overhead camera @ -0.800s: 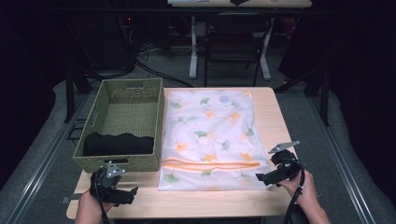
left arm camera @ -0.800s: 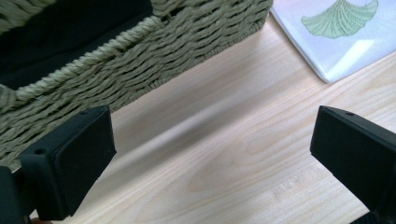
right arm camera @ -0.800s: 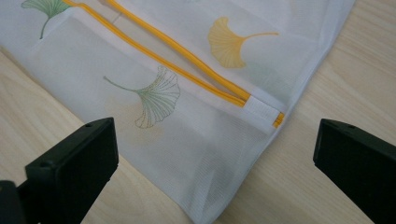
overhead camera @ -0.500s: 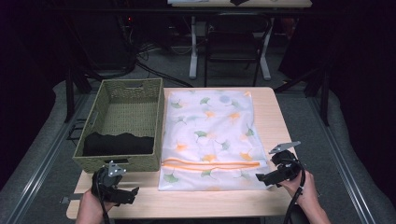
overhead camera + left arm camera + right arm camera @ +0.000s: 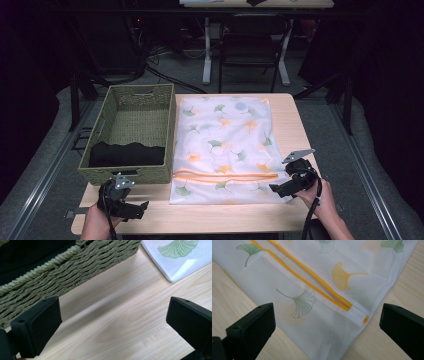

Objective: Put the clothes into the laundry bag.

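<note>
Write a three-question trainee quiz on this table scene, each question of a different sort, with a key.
1. True or false: the right gripper is shut on the white mesh laundry bag with ginkgo-leaf print.
2. What lies at the near end of the green woven rectangular basket? A) a folded black cloth B) a red towel C) a glass jar
3. Fill in: the orange zipper runs across the bag's ____ end, the one closest to the person.

Key
1. False. Both of its jaws stand wide apart above the bag's corner.
2. A
3. near

The left gripper is open too, over the bare light wooden table beside the basket.
</note>
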Demonstrator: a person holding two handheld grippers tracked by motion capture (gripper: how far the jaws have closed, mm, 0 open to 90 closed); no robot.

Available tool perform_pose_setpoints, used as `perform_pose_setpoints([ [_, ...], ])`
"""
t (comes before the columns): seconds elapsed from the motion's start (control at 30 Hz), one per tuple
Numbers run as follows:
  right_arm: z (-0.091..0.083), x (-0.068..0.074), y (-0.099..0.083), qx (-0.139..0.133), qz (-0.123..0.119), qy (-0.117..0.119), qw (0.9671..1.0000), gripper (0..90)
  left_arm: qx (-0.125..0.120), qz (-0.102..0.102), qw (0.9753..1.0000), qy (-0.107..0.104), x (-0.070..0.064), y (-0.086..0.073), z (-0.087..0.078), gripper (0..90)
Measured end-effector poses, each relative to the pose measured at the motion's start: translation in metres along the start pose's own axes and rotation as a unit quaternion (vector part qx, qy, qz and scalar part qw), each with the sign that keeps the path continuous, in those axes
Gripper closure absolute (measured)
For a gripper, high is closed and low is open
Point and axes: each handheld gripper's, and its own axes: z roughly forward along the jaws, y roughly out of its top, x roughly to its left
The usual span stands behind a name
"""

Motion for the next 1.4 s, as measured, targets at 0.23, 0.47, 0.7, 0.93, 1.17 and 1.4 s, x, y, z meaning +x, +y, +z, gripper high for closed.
perform_pose_setpoints([
  [0.23, 0.001, 0.003, 0.015, -0.017, -0.013, 0.008, 0.9997, 0.0, 0.006, 0.001, 1.0, -0.007, 0.001, -0.001, 0.0, 0.0],
  [0.47, 0.012, 0.009, 0.039, -0.014, -0.038, 0.02, 0.999, 0.0, 0.005, 0.002, 1.0, -0.006, 0.0, 0.0, 0.001, 0.0],
  [0.7, 0.024, 0.015, 0.057, -0.011, -0.056, 0.029, 0.998, 0.0, 0.006, 0.003, 0.9999, -0.011, 0.001, 0.0, 0.001, 0.0],
  [0.93, 0.04, 0.022, 0.074, 0.001, -0.075, 0.038, 0.9964, 0.0, 0.006, 0.005, 0.9999, -0.009, 0.0, 0.0, 0.001, 0.0],
  [1.17, 0.054, 0.024, 0.087, 0.005, -0.088, 0.047, 0.995, 0.1, 0.008, 0.007, 0.9998, -0.014, 0.0, 0.0, 0.001, 0.0],
  [1.4, 0.069, 0.031, 0.096, 0.017, -0.103, 0.049, 0.9933, 0.9, 0.009, 0.01, 0.9998, -0.016, 0.0, 0.0, 0.001, 0.0],
])
